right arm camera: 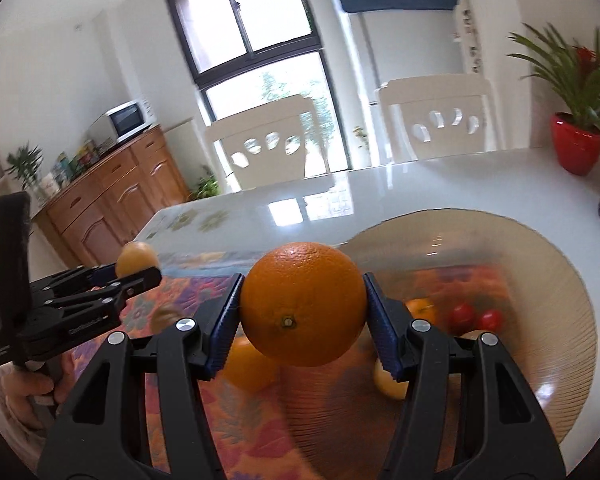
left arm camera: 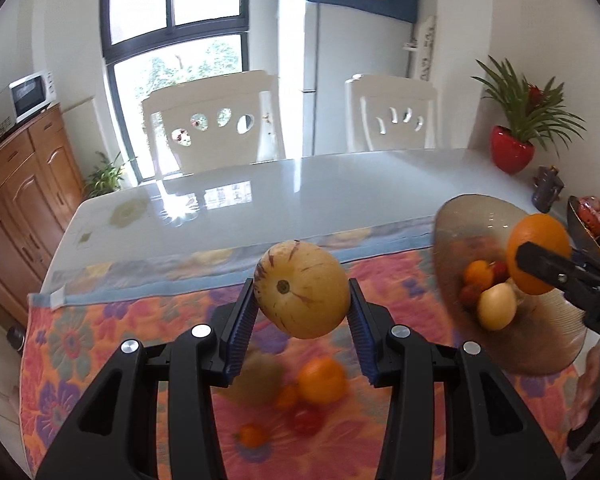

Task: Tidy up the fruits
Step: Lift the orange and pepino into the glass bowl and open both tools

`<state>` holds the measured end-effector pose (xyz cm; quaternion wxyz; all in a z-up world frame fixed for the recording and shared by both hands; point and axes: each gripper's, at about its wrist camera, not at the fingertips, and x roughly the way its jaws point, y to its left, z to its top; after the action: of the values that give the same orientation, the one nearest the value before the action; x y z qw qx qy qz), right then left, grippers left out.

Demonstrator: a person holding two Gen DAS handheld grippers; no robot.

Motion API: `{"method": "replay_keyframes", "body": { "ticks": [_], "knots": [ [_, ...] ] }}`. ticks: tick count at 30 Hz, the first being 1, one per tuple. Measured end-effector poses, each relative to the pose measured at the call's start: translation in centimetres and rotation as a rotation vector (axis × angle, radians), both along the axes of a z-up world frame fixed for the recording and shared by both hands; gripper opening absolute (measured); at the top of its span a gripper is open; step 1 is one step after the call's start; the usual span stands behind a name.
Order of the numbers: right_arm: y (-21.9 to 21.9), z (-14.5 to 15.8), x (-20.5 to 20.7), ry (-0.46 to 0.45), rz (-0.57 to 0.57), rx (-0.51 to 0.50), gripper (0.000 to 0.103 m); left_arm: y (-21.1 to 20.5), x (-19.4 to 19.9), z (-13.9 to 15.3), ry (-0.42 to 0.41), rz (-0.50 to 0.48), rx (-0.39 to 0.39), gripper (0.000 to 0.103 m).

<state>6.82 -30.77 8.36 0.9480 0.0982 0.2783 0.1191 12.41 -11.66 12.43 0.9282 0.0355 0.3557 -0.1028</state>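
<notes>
Bright window (left arm camera: 176,20), white chairs (left arm camera: 214,128), wooden cabinet (left arm camera: 24,184), glossy table (left arm camera: 300,196)

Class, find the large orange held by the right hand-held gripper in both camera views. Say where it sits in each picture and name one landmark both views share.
Left wrist view: the large orange is at the right edge, clamped in the right hand-held gripper over the glass bowl.
Right wrist view: it fills the centre, between the blue pads.
Shared landmark: the red plant pot on the white table.

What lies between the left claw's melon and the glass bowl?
In the left wrist view, only bare floral tablecloth shows between the striped melon and the glass bowl; no fruit sits in that stretch.
</notes>
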Motion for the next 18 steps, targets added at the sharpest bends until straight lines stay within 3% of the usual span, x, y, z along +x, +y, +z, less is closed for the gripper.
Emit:
{"method": "replay_keyframes", "body": {
  "ticks": [9,14,18],
  "knots": [
    [-5.8,-0.6,0.4,0.013,-0.135,0.007,0.06,-6.5,1.0,0.5,0.008,-0.074,0.012,0.043],
    [-8.0,-1.4,0.2,0.028,-0.218,-0.04,0.06,-10.7,1.7,-0.3,0.025,-0.128,0.02,0.043],
    [-9.6,-2.2,0.5,0.058,-0.25,-0.019,0.06,-13.8,2.2,-1.3,0.054,-0.17,0.009,0.043]
  ]
}}
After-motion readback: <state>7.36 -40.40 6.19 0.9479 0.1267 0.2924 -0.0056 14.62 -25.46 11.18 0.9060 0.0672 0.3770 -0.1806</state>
